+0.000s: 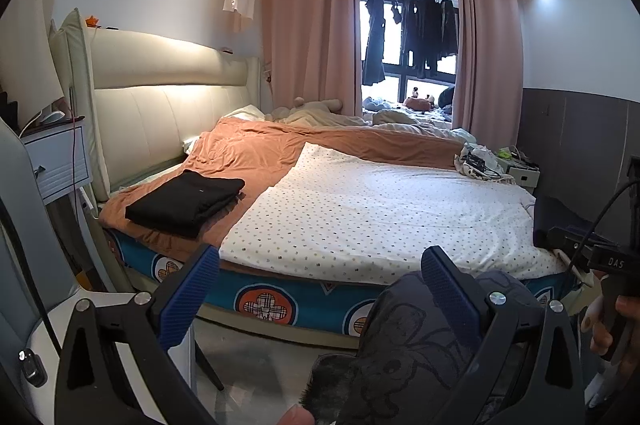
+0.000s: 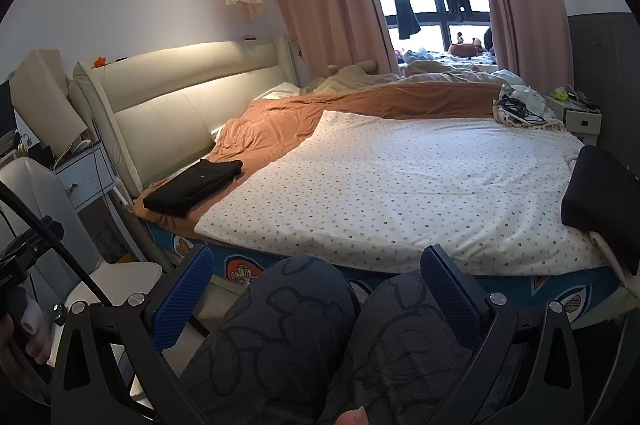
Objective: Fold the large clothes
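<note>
A folded black garment (image 1: 186,203) (image 2: 194,187) lies on the orange blanket (image 1: 248,157) at the bed's near left corner. A dark navy garment (image 2: 600,201) (image 1: 560,221) hangs over the bed's right edge. My left gripper (image 1: 320,289) stands open short of the bed, above a person's knees in dark patterned trousers (image 1: 404,337), with nothing between its blue fingers (image 1: 192,289). My right gripper (image 2: 318,289) is open too, empty, and over the same knees (image 2: 288,325). Neither gripper touches any garment.
A white dotted sheet (image 2: 400,185) covers most of the bed. Cables and cloth (image 2: 516,109) lie at its far right corner. A white chair (image 2: 120,281) and a nightstand (image 1: 60,161) stand at the left. Dark clothes (image 1: 412,29) hang at the window.
</note>
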`<control>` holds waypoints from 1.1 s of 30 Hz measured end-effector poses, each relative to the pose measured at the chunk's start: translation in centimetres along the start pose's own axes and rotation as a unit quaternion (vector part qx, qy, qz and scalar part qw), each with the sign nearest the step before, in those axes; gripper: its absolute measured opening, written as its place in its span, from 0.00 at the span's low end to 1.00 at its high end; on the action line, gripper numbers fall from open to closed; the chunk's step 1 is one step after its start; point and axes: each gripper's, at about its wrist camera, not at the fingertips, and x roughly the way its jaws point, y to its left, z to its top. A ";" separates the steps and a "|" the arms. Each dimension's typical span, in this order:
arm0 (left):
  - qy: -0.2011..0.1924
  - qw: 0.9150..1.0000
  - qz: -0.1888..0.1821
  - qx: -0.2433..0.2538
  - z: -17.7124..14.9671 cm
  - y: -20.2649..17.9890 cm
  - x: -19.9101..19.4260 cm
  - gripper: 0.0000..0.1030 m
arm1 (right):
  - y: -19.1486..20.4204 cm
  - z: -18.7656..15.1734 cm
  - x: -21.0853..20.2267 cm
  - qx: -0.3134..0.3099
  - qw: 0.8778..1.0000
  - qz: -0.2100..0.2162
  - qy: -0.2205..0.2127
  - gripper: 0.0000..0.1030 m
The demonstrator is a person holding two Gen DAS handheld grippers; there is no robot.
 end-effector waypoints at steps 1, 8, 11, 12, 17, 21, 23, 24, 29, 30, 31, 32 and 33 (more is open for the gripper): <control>0.000 1.000 -0.001 0.000 0.0 -0.1 0.0 1.00 | 0.0 -0.1 0.0 0.001 1.000 0.001 0.000 1.00; 0.002 1.000 -0.004 -0.002 0.1 -0.3 0.1 1.00 | -0.4 0.1 0.1 0.005 1.000 0.001 0.003 1.00; 0.002 1.000 -0.005 -0.001 0.2 -0.4 0.2 1.00 | -0.4 0.2 0.1 0.004 1.000 0.000 0.002 1.00; 0.002 1.000 -0.005 -0.001 0.1 -0.5 0.2 1.00 | -0.5 0.2 0.1 0.006 1.000 -0.001 0.001 1.00; 0.001 1.000 -0.008 0.000 0.2 -0.6 0.1 1.00 | -0.6 0.2 0.4 0.009 1.000 0.000 0.005 1.00; 0.001 1.000 -0.009 0.001 0.2 -0.7 0.0 1.00 | -0.7 0.0 0.5 0.014 1.000 0.001 0.009 1.00; 0.001 1.000 -0.012 -0.001 0.1 -0.6 -0.1 1.00 | -0.7 0.1 0.4 0.014 1.000 -0.002 0.008 1.00; 0.001 1.000 -0.012 -0.002 0.1 -0.6 -0.2 1.00 | -0.7 0.2 0.4 0.014 1.000 -0.001 0.008 1.00; 0.000 1.000 -0.007 -0.001 0.2 -0.4 -0.2 1.00 | -0.5 0.2 0.2 0.013 1.000 -0.002 0.006 1.00; 0.000 1.000 -0.007 0.000 0.2 -0.4 -0.2 1.00 | -0.5 0.1 0.2 0.014 1.000 -0.004 0.005 1.00; 0.000 1.000 -0.007 0.000 0.2 -0.4 -0.3 1.00 | -0.6 0.1 0.1 0.014 1.000 -0.004 0.005 1.00; -0.001 1.000 -0.007 0.000 0.2 -0.4 -0.3 1.00 | -0.6 0.1 0.1 0.014 1.000 -0.003 0.004 1.00; -0.001 1.000 -0.006 0.000 0.2 -0.4 -0.2 1.00 | -0.6 0.1 0.0 0.014 1.000 -0.003 0.004 1.00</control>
